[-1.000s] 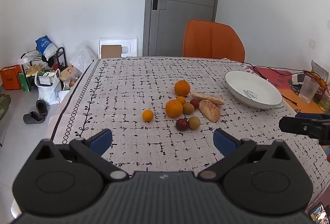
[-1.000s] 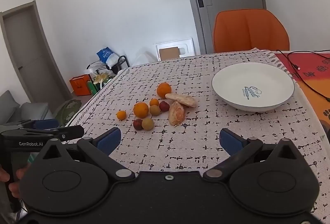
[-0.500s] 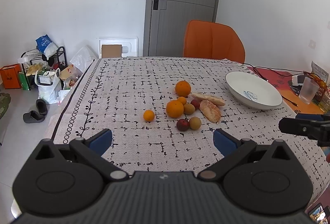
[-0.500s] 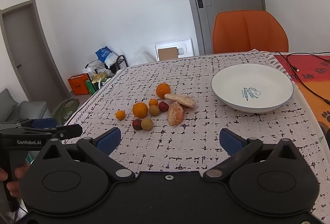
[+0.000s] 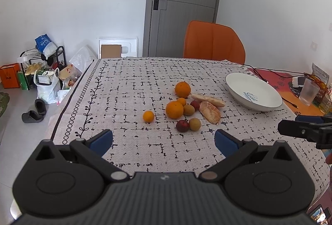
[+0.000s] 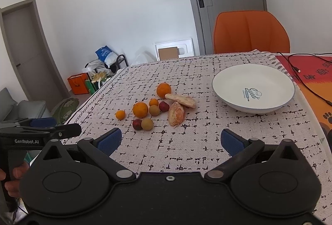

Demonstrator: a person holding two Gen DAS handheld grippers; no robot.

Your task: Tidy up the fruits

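Observation:
A cluster of fruit lies mid-table: a large orange (image 5: 182,89) (image 6: 163,90), a second orange (image 5: 174,109) (image 6: 140,109), a small tangerine (image 5: 148,116) (image 6: 120,114) apart on the left, a dark red plum (image 5: 182,125) (image 6: 137,124), a tan round fruit (image 5: 194,124) (image 6: 147,124) and a peeled citrus piece (image 5: 210,114) (image 6: 176,113). An empty white bowl (image 5: 253,91) (image 6: 253,88) stands to the right. My left gripper (image 5: 163,141) and right gripper (image 6: 169,140) are both open and empty, hovering near the table's front edge, short of the fruit.
An orange chair (image 5: 213,45) stands behind the table's far edge. A black cable (image 6: 307,84) runs over a red mat at the right. A plastic cup (image 5: 309,92) stands at the far right. Bags and shoes (image 5: 44,84) lie on the floor left.
Both grippers have moved slightly forward toward the fruit. Their jaws stay open. The fruit and bowl have not moved.

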